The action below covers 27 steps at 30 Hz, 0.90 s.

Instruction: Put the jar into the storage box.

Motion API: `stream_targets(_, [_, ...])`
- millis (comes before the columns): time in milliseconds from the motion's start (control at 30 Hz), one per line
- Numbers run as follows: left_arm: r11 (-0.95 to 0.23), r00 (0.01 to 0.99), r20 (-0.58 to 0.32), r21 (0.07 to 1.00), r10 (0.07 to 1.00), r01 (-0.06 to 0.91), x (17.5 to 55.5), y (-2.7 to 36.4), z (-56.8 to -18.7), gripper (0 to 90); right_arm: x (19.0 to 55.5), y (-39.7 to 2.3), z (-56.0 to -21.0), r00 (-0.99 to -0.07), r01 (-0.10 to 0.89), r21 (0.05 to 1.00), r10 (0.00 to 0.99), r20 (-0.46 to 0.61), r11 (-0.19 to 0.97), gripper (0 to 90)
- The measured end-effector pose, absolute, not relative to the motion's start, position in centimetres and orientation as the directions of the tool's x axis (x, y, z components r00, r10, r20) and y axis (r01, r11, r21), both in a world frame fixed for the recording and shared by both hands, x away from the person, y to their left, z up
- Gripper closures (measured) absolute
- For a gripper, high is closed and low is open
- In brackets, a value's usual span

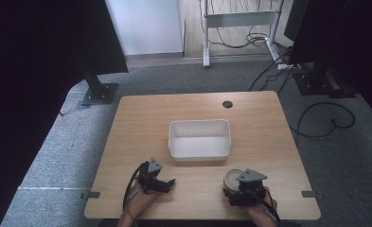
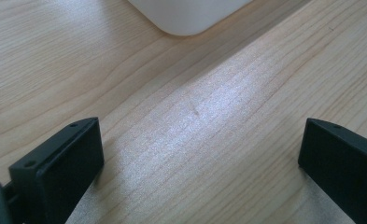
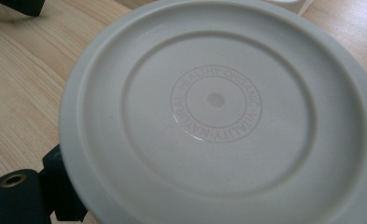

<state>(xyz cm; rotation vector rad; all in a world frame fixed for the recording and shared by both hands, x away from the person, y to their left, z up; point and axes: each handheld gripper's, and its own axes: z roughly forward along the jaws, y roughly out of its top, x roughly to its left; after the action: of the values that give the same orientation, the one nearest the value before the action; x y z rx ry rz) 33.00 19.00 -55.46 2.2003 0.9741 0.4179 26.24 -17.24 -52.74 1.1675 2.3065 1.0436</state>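
In the right gripper view a round grey lid (image 3: pixel 218 112) crowds the frame: its far and right edges are cut off, and it hides nearly all of the right claw (image 1: pixel 243 189). Only one black jaw shows at the lower left, hard against the lid's rim; the other jaw is hidden, so I cannot tell whether this claw is clamped on the lid or merely beside it. Raised lettering rings the lid's centre, reading roughly "HEALTHY ORGANIC VITALITY NATURAL". The lid's broad face is turned toward the camera; being round, it has no long axis to speak of.

From the high view the lid (image 1: pixel 232 179) sits at the near right of the wooden counter (image 1: pixel 141 118), partly covered by the right claw and its grey plate.

The left claw (image 2: pixel 200 154) is spread wide with bare wood between its jaws, holding nothing. Ahead of it one rounded corner of a white tub (image 2: pixel 186 16) shows, the rest cut off.

The tub (image 1: pixel 200 139) stands mid-counter, long side running left to right, well apart from both claws. A small dark hole (image 1: pixel 227 104) marks the counter's far edge. Cables (image 1: pixel 316 118) trail over the grey carpet beyond.
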Motion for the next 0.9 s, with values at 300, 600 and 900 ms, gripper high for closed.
stream_targets(300, [-0.483,0.667,0.015,0.702,0.745,0.524,33.0,19.0,-55.5,0.0,26.6,-17.2,-52.0,-0.601,0.533,0.754,0.799,0.018,0.383,9.4])
stream_targets(600, [-0.482,0.666,0.014,0.702,0.745,0.525,33.0,19.0,-55.5,0.0,27.3,-16.6,-51.3,-0.614,0.526,0.757,0.789,0.022,0.388,9.4])
stream_targets(900, [-0.481,0.666,0.013,0.702,0.746,0.525,33.0,19.0,-55.5,0.0,28.0,-16.0,-50.9,-0.62,0.526,0.752,0.784,0.019,0.398,9.4])
